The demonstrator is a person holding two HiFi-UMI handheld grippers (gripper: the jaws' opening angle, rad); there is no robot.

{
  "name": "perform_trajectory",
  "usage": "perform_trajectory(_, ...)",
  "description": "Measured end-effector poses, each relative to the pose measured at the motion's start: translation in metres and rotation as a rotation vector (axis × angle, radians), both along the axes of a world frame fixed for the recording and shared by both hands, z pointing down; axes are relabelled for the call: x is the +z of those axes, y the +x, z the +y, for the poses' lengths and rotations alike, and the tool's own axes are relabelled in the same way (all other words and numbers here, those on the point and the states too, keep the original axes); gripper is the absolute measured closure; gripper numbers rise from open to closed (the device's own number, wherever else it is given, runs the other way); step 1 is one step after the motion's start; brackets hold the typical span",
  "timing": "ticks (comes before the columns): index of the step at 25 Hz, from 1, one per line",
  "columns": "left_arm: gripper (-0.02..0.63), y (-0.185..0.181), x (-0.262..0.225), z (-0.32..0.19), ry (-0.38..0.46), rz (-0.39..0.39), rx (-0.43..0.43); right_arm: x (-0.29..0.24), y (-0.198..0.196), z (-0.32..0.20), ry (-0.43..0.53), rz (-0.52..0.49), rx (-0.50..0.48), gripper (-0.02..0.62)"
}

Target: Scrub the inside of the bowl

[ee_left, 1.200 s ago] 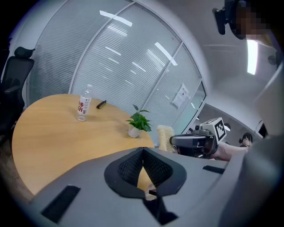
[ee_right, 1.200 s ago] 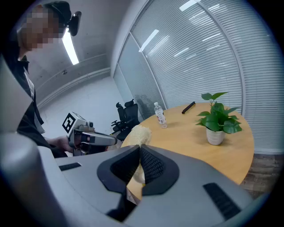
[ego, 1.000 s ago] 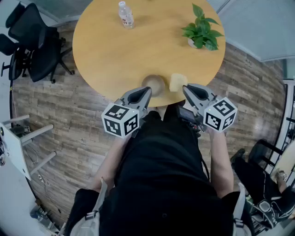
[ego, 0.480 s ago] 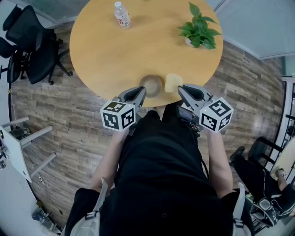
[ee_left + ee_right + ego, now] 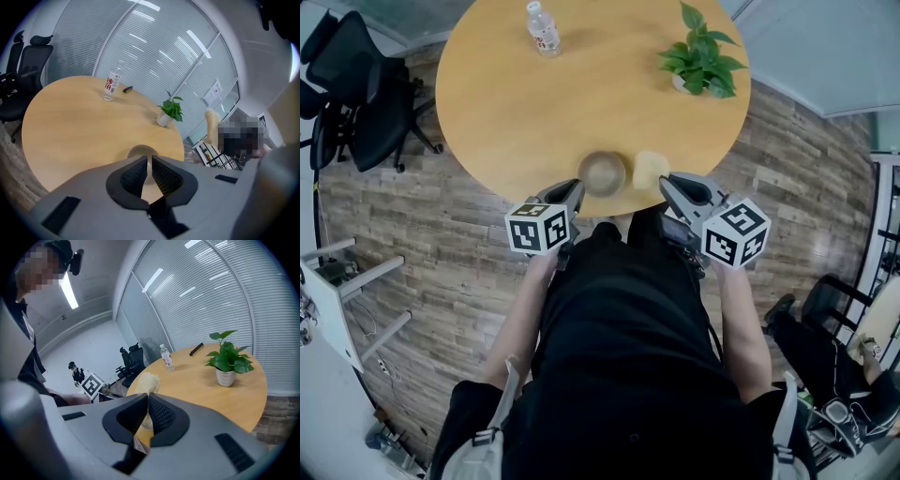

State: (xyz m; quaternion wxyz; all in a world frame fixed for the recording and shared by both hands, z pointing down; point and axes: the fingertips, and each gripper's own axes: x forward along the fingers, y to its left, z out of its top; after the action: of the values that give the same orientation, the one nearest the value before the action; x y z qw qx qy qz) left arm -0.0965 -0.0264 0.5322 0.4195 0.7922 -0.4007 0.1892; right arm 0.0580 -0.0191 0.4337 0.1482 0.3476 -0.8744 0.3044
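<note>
Bowl (image 5: 602, 172) sits beside pale scrubber (image 5: 651, 169), perhaps a sponge, near table (image 5: 534, 103) edge

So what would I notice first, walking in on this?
Probably the black-and-white patterned cubes in the middle of the head view, one on the left tool and one on the right tool. The left tool's jaws have just been opening a crack, with nothing between them. Just ahead, a bowl and a pale sponge sit at the near edge of a round wooden table.
</note>
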Motion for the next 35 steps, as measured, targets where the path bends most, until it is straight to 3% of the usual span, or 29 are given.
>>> perform_trajectory(3,0.523,-0.001,0.014,0.004,-0.043,0.005,-0.009,0.001,-0.003,0.000,-0.006,0.004,-0.008,0.571)
perform_trajectory(12,0.472,-0.005,0.048,0.007,-0.153,0.018,-0.069,0.004,-0.002,0.000,-0.024,0.024,-0.014,0.571)
perform_trajectory(23,0.472,0.004,0.080,0.015,-0.375,0.269,-0.258,0.006,0.003,-0.002,-0.041,0.031,-0.007,0.571)
perform_trajectory(29,0.477,0.001,0.087,0.010,-0.404,0.286,-0.299,0.006,0.004,-0.005,-0.045,0.033,-0.005,0.571)
perform_trajectory(32,0.548,0.001,0.089,0.009,-0.415,0.288,-0.299,0.007,0.003,-0.005,-0.047,0.033,-0.005,0.571)
perform_trajectory(35,0.558,0.004,0.091,0.009,-0.429,0.301,-0.279,0.008,0.002,-0.006,-0.048,0.030,-0.006,0.571)
